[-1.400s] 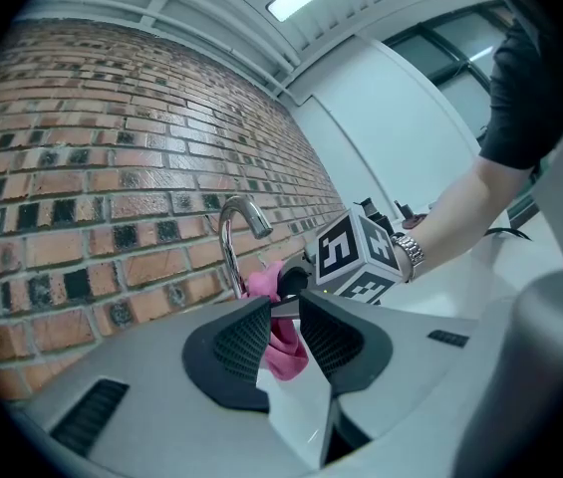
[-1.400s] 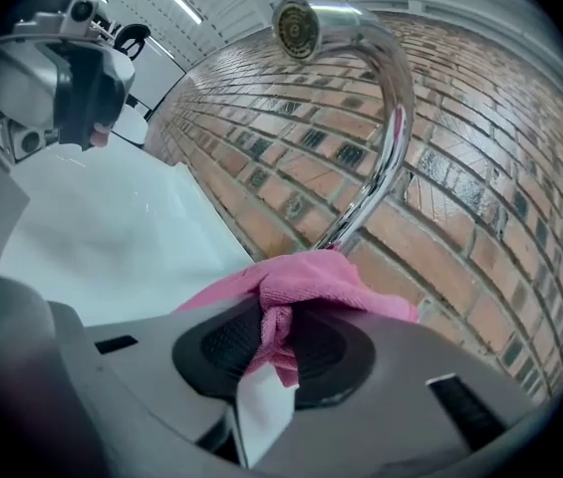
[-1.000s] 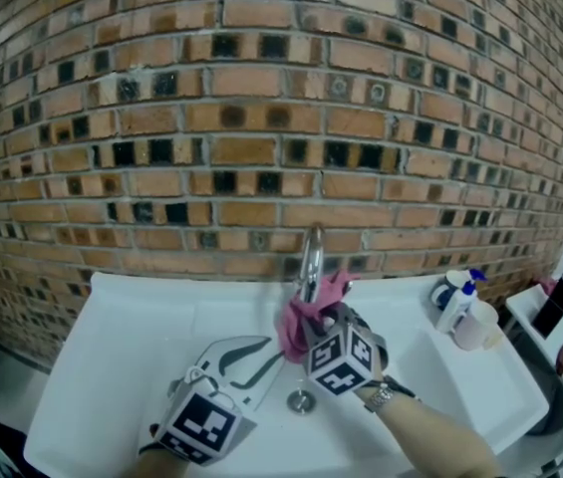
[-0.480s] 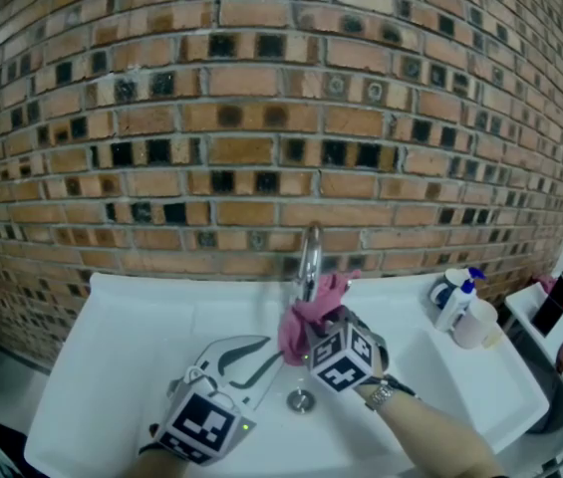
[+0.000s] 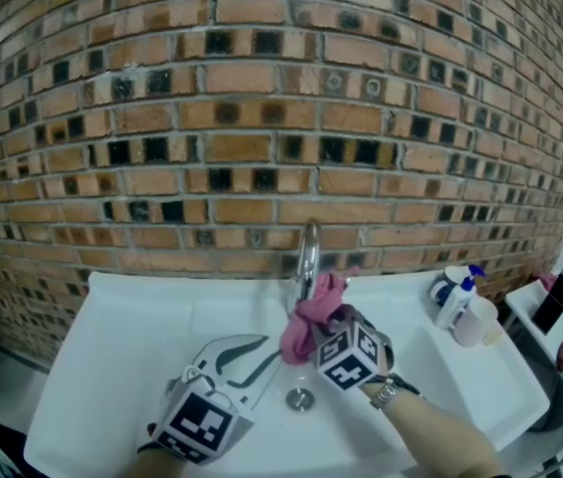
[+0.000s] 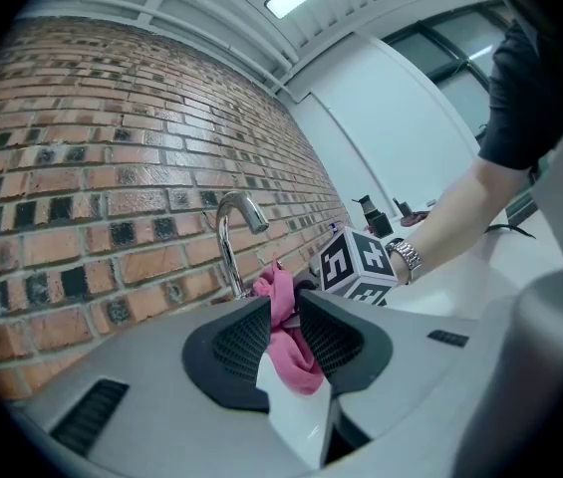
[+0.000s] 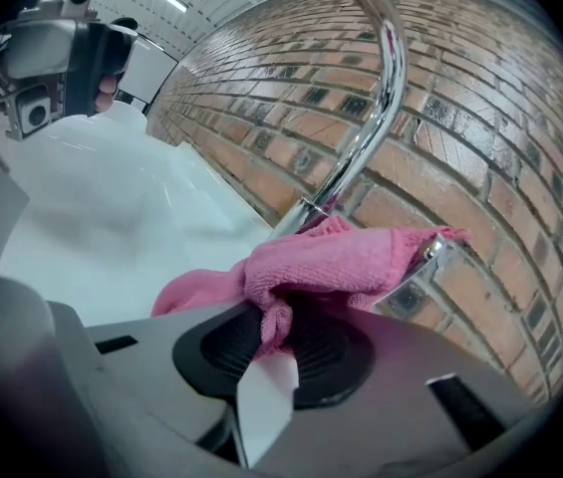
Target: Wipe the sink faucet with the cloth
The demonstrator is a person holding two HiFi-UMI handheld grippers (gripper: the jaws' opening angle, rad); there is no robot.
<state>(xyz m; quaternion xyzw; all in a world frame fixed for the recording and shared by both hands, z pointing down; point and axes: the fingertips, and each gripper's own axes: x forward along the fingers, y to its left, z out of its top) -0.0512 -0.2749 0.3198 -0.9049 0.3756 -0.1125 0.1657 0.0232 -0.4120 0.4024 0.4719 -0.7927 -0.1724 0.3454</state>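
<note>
Your right gripper (image 7: 273,319) pinches the cloth (image 7: 346,262) between its fingers, against the faucet (image 7: 363,137) just beyond them; your left gripper's (image 6: 283,309) fingers stand slightly apart, holding nothing.

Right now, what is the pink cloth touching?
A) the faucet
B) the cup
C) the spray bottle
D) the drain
A: the right gripper pinches the cloth and holds it against the faucet, low by its base.

Right gripper (image 7: 272,310) clamped (left gripper (image 6: 283,299) agape)
</note>
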